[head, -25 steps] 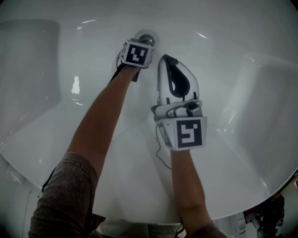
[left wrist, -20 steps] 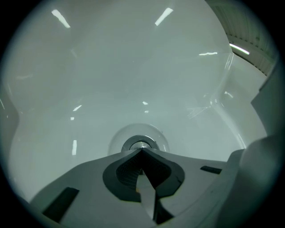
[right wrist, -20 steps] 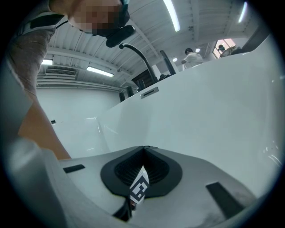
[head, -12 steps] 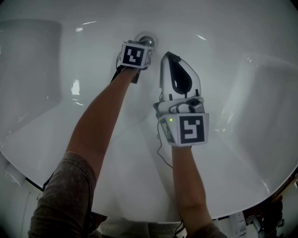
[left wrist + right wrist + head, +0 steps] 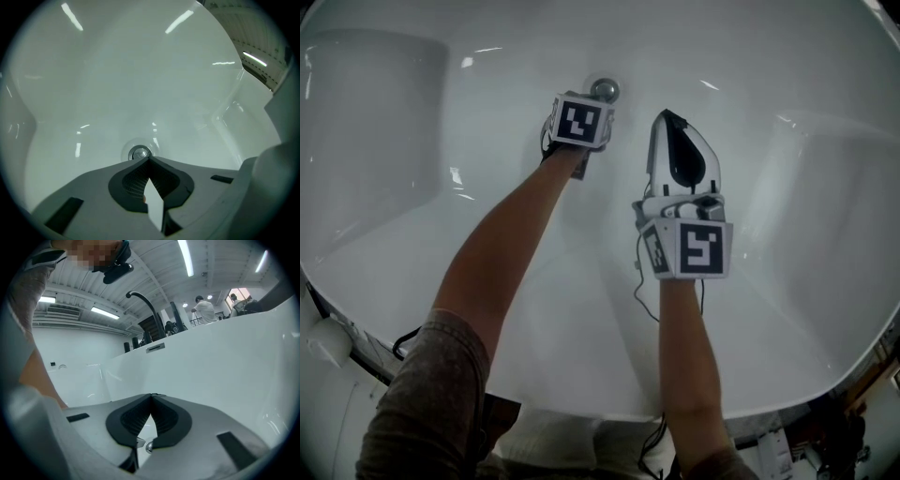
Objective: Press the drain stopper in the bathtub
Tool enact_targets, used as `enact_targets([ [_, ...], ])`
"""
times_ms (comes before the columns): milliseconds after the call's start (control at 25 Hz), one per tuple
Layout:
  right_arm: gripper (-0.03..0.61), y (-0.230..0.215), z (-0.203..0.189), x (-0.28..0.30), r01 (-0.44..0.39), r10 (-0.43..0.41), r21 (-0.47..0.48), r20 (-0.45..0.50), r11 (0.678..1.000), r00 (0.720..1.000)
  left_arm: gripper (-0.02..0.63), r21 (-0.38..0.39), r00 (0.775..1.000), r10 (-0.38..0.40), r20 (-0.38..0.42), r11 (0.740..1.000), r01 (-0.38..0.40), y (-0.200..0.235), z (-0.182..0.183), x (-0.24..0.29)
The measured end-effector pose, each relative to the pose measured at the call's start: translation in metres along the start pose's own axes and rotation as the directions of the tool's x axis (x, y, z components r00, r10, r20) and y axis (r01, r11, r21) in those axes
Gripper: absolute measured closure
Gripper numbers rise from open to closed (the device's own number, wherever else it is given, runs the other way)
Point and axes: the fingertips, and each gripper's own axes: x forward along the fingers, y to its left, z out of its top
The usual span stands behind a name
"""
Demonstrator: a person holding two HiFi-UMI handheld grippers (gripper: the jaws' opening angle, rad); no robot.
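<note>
The round metal drain stopper (image 5: 604, 90) sits in the floor of the white bathtub (image 5: 441, 244), near its far end. In the left gripper view the stopper (image 5: 139, 153) lies just beyond the closed tips of my left gripper (image 5: 148, 159). From the head view, the left gripper (image 5: 592, 101) is mostly hidden under its marker cube, right beside the stopper. My right gripper (image 5: 668, 117) hangs shut and empty to the right of the drain, above the tub floor. Its own view shows its tips (image 5: 151, 395) meeting in front of the tub wall (image 5: 225, 362).
Curved tub walls rise on the left (image 5: 366, 112) and right (image 5: 825, 187). The tub's near rim (image 5: 609, 403) runs under my arms. Over the tub's edge the right gripper view shows a dark curved tap (image 5: 145, 305) and people standing (image 5: 204, 309) far off.
The view has shifted: both grippers now sit a little further right and lower in the head view. The left gripper has drawn slightly back, so the stopper shows clear of its cube.
</note>
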Motion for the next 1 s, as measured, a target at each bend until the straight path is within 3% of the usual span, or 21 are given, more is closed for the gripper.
enact_targets([
  [200, 0.578, 0.016, 0.035, -0.015, -0.012, 0.012, -0.011, -0.006, 1.0, 1.0, 0.611, -0.039, 1.0, -0.005, -0.002, 0.999, 0.005, -0.02, 0.014, -0.05],
  [560, 0.578, 0.04, 0.094, -0.06, -0.009, 0.008, -0.036, -0.036, 0.999, 0.999, 0.611, -0.041, 0.999, 0.041, 0.001, 0.998, -0.041, -0.04, 0.037, -0.139],
  [1000, 0.578, 0.076, 0.185, -0.111, 0.005, -0.007, -0.042, -0.047, 0.999, 0.999, 0.611, -0.053, 0.998, 0.012, 0.062, 0.999, -0.009, -0.076, 0.06, -0.279],
])
